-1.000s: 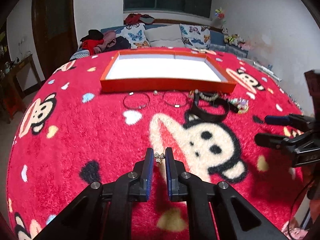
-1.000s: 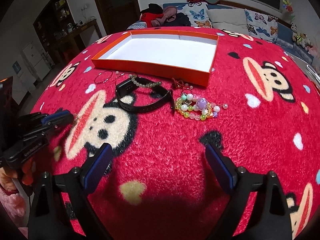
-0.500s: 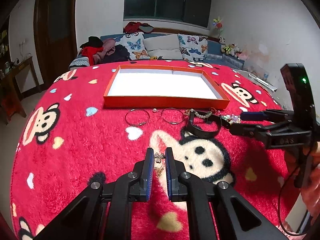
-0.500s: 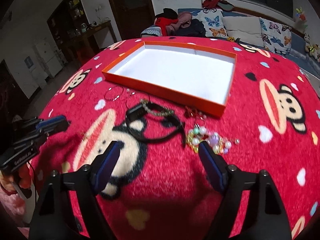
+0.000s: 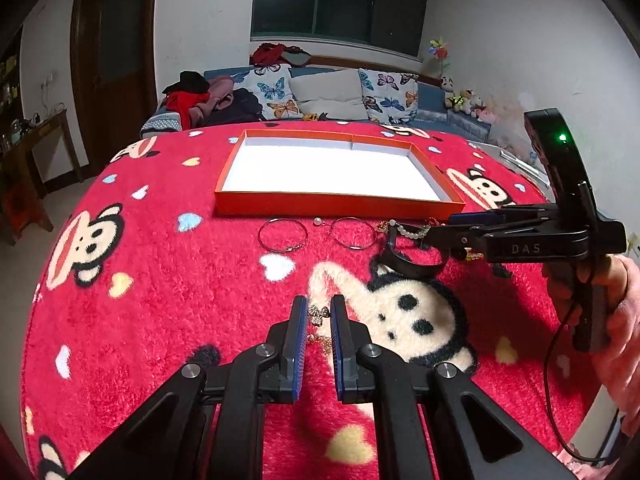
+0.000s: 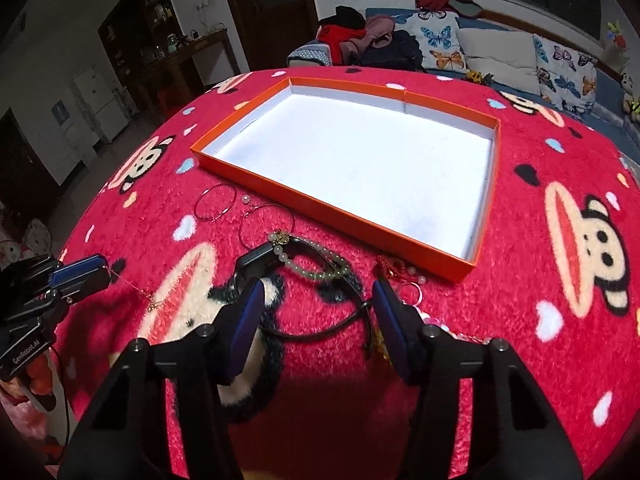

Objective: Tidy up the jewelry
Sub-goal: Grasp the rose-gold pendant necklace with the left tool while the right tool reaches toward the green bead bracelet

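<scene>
Two tools over the jewelry row

Two thin hoop bangles (image 5: 283,236) lie left of centre on the red monkey-print surface (image 5: 140,300), with a small pearl (image 5: 317,221) between them. Right of these sit a green bead bracelet (image 6: 316,270), draped over a black watch strap (image 5: 412,262), then red-and-gold trinkets (image 6: 394,270) against the orange tray (image 5: 340,204). The tray is white inside and holds nothing.

In the left wrist view, the left tool (image 5: 319,314) sits at lower centre, its jaws nearly together and pinching a gold chain with a small clover charm (image 5: 319,315); in the right wrist view the chain trails down onto the surface.

At the right of that view, the right tool (image 6: 318,300) reaches in over the watch strap. Its jaws have just been closing and stand about half apart, straddling the strap and bead bracelet without pressing them.

Lettering reads "DAS" on the right tool and "GenRoboAI" on the left one.
</scene>
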